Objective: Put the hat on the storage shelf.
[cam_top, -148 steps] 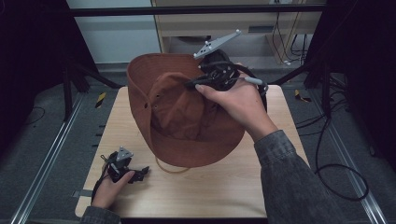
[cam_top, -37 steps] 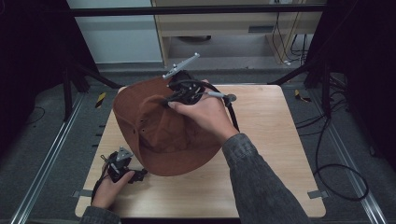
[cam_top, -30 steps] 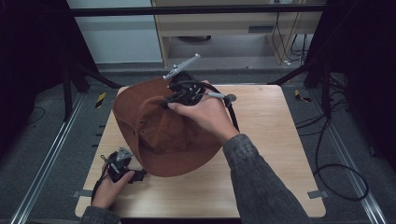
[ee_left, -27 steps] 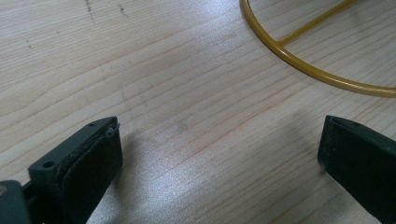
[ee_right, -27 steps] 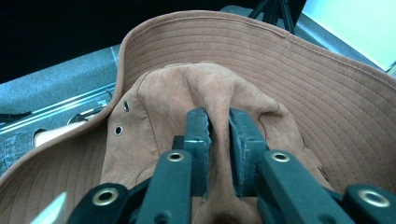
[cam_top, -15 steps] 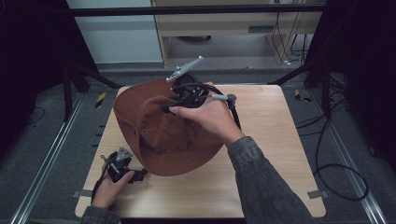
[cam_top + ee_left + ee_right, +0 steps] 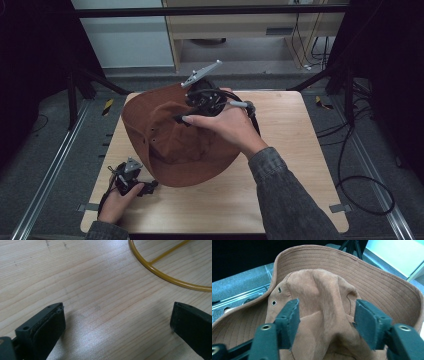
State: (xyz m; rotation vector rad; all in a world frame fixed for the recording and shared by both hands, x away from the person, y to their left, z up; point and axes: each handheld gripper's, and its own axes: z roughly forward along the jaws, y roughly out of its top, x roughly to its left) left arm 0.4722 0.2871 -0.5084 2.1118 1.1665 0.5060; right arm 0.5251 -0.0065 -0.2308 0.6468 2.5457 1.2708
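A brown wide-brimmed hat (image 7: 175, 145) lies on the left half of the wooden table (image 7: 300, 150), crown up. My right gripper (image 7: 195, 107) is over its far side, held by a hand whose sleeve crosses the table. In the right gripper view its jaws (image 7: 325, 307) are partly closed around the creased crown (image 7: 322, 292), with fabric bunched between the pads. My left gripper (image 7: 146, 187) rests at the table's front left corner, just clear of the brim. Its jaws (image 7: 117, 312) stand wide open over bare wood.
A thin yellow loop (image 7: 160, 275) lies on the wood ahead of the left gripper. Cables (image 7: 360, 180) trail off the right side onto the floor. Metal rails (image 7: 50, 170) run along the floor at the left. A cabinet (image 7: 240, 30) stands beyond the far edge.
Since 4.9 s ago the hat came left and down from a lifted, tilted pose onto the table. Over the last second the right hand barely shifts. The left gripper stays put.
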